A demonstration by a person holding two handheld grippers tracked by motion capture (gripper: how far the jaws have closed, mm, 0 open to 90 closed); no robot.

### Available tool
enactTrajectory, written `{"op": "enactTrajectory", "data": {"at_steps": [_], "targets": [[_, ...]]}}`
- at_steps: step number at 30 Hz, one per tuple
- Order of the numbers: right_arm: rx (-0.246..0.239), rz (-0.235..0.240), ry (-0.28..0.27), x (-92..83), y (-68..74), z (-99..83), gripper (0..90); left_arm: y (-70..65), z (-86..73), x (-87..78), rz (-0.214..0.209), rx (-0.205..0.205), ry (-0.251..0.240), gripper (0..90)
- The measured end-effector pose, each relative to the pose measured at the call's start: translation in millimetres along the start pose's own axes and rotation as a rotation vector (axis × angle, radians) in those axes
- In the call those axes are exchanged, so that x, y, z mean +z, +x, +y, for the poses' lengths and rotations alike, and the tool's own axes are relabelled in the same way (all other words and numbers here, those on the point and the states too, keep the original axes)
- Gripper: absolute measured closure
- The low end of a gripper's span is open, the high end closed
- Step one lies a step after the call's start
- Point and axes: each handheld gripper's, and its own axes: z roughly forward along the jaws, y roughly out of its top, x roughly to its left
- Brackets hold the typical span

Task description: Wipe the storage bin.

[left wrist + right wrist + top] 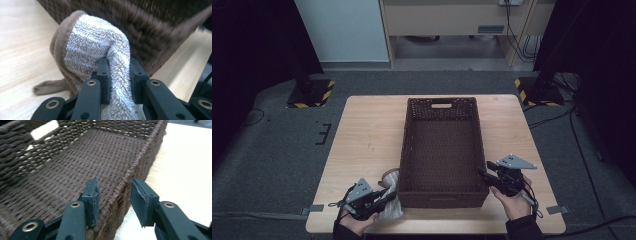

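Sock (92, 45): terry inside-out, brown cuff; lies on the surface (367, 135) just beside the basket's near-left corner.
Left gripper (119, 75): jaws pinching a raised fold of the sock, fabric bunched between the pads.
Right gripper (113, 200): jaws spread, straddling the basket (75, 162) rim at its near-right wall, not pressed on it.
Handling, sock: judged light, limp, non-slippery; will droop and trail when lifted; any fold serves as a hold.
Handling, basket: woven, stiff, empty; judged light, rim a firm hold.
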Motion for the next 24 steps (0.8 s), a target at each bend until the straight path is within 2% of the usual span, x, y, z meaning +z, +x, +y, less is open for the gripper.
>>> {"op": "enactTrajectory", "data": {"at_steps": [5, 8, 10, 11, 15, 19, 22, 24], "targets": [[-0.007, 0.026, 0.001, -10.5, -2.4, -0.5, 58.7, -5.6, 9.1, -14.6, -0.017, -0.014, -0.102, 73.3], [-0.007, 0.049, 0.013, -12.9, -1.5, -3.1, 63.9, -6.5, 13.7, -21.5, -0.027, -0.017, -0.153, 73.5], [-0.005, 0.055, 0.014, -12.5, 1.5, -3.1, 67.2, -7.7, 16.0, -22.0, -0.034, -0.019, -0.162, 73.7], [-0.017, 0.045, 0.017, -12.3, 2.7, -2.9, 67.5, -8.5, 16.7, -20.8, -0.037, -0.018, -0.163, 73.8], [-0.002, 0.025, 0.01, -10.9, 4.4, -2.3, 70.3, -8.8, 23.8, -15.0, -0.048, -0.014, -0.168, 74.6], [0.011, 0.0, 0.002, -3.5, 5.6, 1.8, 71.1, -1.3, 32.0, -8.4, -0.036, 0.0, -0.166, 74.8], [0.001, -0.014, 0.007, 0.7, 6.3, 4.9, 71.0, 3.5, 30.2, -8.5, -0.03, -0.015, -0.169, 74.9], [-0.012, -0.019, 0.007, 0.4, 7.5, 4.4, 70.8, 2.0, 25.8, -11.1, -0.026, -0.01, -0.159, 74.9]]}}
